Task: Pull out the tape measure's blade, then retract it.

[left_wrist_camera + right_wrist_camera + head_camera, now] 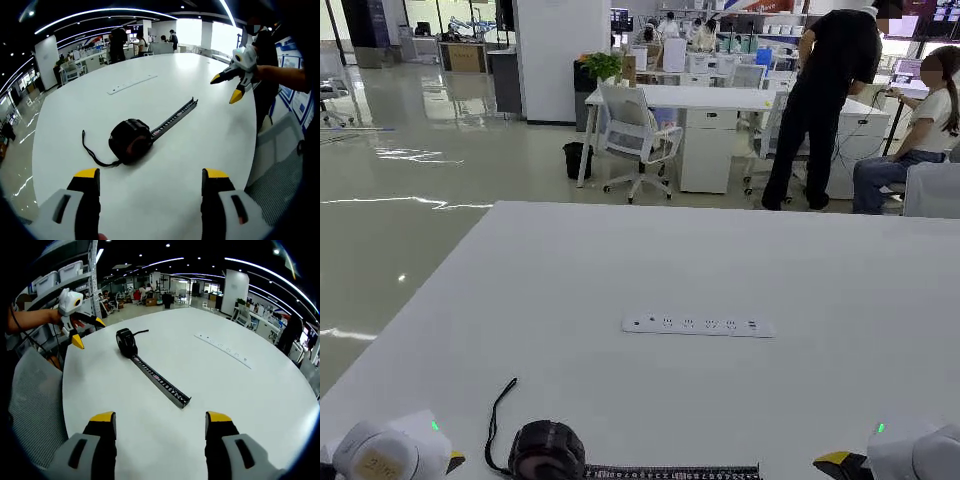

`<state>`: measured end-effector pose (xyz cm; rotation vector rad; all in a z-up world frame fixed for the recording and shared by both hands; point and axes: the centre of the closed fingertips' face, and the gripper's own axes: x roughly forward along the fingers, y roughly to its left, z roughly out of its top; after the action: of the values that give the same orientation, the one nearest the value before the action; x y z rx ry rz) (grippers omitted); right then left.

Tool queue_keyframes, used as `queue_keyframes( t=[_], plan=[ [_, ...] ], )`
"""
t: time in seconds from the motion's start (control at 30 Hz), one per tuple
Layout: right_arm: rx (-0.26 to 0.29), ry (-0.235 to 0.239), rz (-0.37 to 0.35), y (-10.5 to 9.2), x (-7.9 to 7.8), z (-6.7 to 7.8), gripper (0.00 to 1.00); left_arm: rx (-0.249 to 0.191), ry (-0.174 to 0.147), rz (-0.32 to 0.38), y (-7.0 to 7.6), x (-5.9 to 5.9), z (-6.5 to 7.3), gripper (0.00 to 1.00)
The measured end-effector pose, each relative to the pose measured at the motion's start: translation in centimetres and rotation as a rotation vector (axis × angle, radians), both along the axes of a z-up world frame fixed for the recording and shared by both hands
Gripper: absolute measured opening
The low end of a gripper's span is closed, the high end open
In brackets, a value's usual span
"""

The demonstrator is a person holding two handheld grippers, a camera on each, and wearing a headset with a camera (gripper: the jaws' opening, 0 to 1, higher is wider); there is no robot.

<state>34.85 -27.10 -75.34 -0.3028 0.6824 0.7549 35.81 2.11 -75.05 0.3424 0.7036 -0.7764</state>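
A black tape measure [547, 450] lies on the white table [720, 270] at the near edge, its wrist strap [496, 420] curling to the left. Its blade [672, 471] is pulled out and lies flat along the table. In the left gripper view the tape measure case [130, 141] sits ahead of my open left gripper [150, 182], the blade [175, 119] running away toward my right gripper [230, 87]. My right gripper [161, 425] is open, just short of the blade's hook end [181, 401]; the case [126, 342] lies beyond, near my left gripper [82, 332]. Neither holds anything.
A white power strip [697, 325] lies mid-table beyond the tape measure. Behind the table are a white desk [720, 100] with an office chair [635, 135], a standing person [825, 100] and a seated person [910, 140].
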Motion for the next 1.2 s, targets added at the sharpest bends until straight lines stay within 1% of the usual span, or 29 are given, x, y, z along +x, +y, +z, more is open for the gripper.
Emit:
queue_keyframes(
  t=[0.1, 0.17, 0.27, 0.37, 0.47, 0.57, 0.7, 0.77, 0.87, 0.97, 1.07, 1.13, 1.2],
  plan=[
    [0.009, -0.006, -0.022, 0.2, -0.3, 0.2, 0.76, 0.001, -0.01, 0.013, -0.5, -0.4, 0.1, 0.82],
    [0.014, -0.012, -0.04, 0.3, -0.4, 0.4, 0.78, -0.013, -0.021, 0.032, -0.8, -0.5, 0.4, 0.83],
    [0.03, -0.019, -0.078, 0.5, -0.6, 0.8, 0.81, -0.024, -0.029, 0.053, -1.1, -0.8, 0.7, 0.84],
    [0.047, -0.037, -0.106, 0.7, -0.9, 1.1, 0.83, -0.037, -0.044, 0.076, -1.5, -1.1, 1.0, 0.85],
    [0.066, -0.037, -0.136, 0.9, -1.4, 1.1, 0.84, -0.047, -0.048, 0.098, -1.7, -1.5, 1.0, 0.88],
    [0.063, -0.043, -0.153, 1.1, -1.6, 1.1, 0.87, -0.057, -0.051, 0.111, -2.0, -1.9, 1.1, 0.89],
    [0.083, -0.066, -0.183, 1.2, -1.5, 1.7, 0.89, -0.059, -0.064, 0.131, -2.2, -1.9, 1.2, 0.94],
    [0.089, -0.07, -0.199, 1.1, -1.4, 1.9, 0.89, -0.064, -0.065, 0.143, -2.2, -1.9, 1.3, 0.96],
    [0.081, -0.069, -0.198, 1.2, -1.6, 1.8, 0.9, -0.08, -0.064, 0.148, -2.5, -2.0, 1.4, 0.96],
    [0.108, -0.076, -0.217, 1.3, -1.4, 2.1, 0.91, -0.072, -0.068, 0.145, -2.6, -2.2, 1.3, 0.99],
    [0.107, -0.073, -0.217, 1.5, -1.6, 2.1, 0.91, -0.08, -0.064, 0.15, -2.6, -2.4, 1.4, 0.99],
    [0.105, -0.075, -0.212, 1.7, -1.7, 2.0, 0.92, -0.087, -0.052, 0.157, -2.5, -2.5, 1.3, 0.99],
    [0.105, -0.07, -0.211, 1.7, -1.8, 2.0, 0.92, -0.088, -0.049, 0.159, -2.5, -2.5, 1.3, 0.99]
  ],
)
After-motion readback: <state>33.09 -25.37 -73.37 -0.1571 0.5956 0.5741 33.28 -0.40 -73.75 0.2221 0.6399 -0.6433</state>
